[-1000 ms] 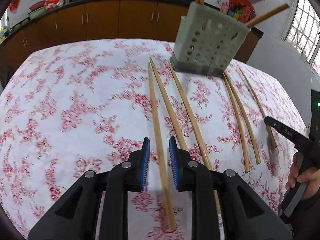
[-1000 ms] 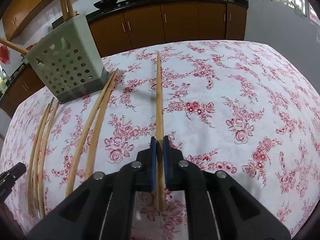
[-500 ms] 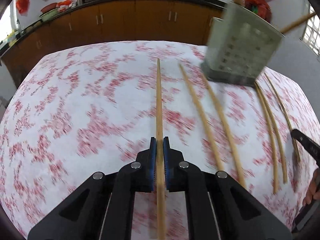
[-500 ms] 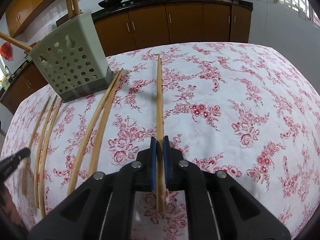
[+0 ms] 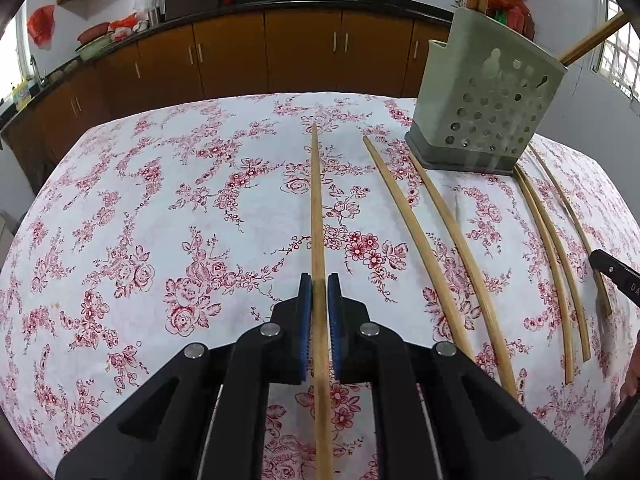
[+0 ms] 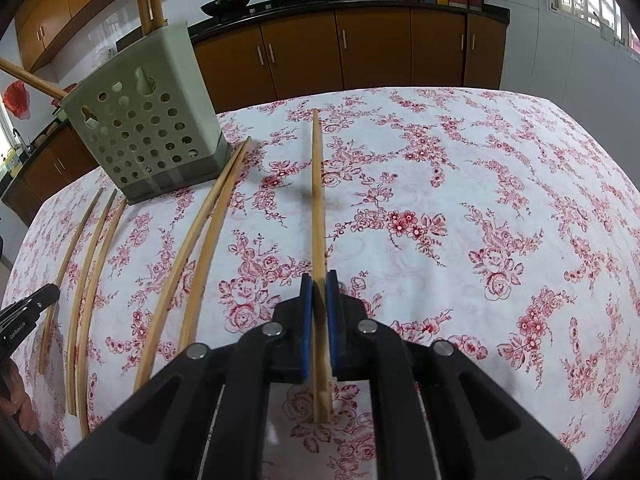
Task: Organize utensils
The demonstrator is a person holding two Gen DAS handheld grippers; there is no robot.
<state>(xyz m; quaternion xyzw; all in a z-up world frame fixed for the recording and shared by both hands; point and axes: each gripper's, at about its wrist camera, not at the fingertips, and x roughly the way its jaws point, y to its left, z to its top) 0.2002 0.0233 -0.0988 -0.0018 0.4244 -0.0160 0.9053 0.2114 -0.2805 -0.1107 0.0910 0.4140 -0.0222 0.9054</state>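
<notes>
My left gripper is shut on a wooden chopstick that points forward over the floral tablecloth. My right gripper is shut on another chopstick, also pointing forward. A grey-green perforated utensil holder stands at the table's far right in the left wrist view and far left in the right wrist view, with chopsticks standing in it. Several loose chopsticks lie on the cloth in front of the holder, also seen in the right wrist view.
The table has a white cloth with red flowers. Brown kitchen cabinets with a dark counter and woks run behind it. The other gripper's tip shows at the right edge of the left wrist view and the left edge of the right wrist view.
My left gripper was open around a chopstick on the cloth; it closed on it and swung left, so the holder now sits further right. My right gripper kept its chopstick and lifted slightly.
</notes>
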